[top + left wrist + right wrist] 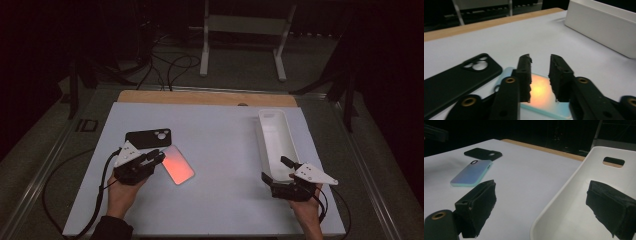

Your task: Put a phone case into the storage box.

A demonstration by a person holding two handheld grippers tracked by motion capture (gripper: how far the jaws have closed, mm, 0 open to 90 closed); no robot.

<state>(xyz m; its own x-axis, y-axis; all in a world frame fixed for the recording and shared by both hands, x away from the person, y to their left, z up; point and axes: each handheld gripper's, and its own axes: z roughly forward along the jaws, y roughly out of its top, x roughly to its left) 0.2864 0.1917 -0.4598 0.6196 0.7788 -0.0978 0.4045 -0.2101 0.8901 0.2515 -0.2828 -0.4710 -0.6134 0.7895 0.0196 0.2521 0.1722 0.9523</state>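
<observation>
A light, glossy phone case (178,166) lies face down on the white board, glowing pink-orange in the high view and pale blue in the right gripper view (471,173). A black phone case (148,138) lies just behind it, touching or almost touching its far end. My left gripper (158,156) hovers low over the near-left end of the light case (540,91), jaws a little apart with nothing between them (540,60). My right gripper (275,169) is wide open (544,207) and straddles the near end wall of the white tray (564,187), one finger inside, one outside.
The long white tray (272,114) runs front to back on the right side of the board and holds nothing. The white board (220,130) sits on a table with a wooden back edge (205,97). Cables trail off each gripper; a white stand (243,24) is beyond.
</observation>
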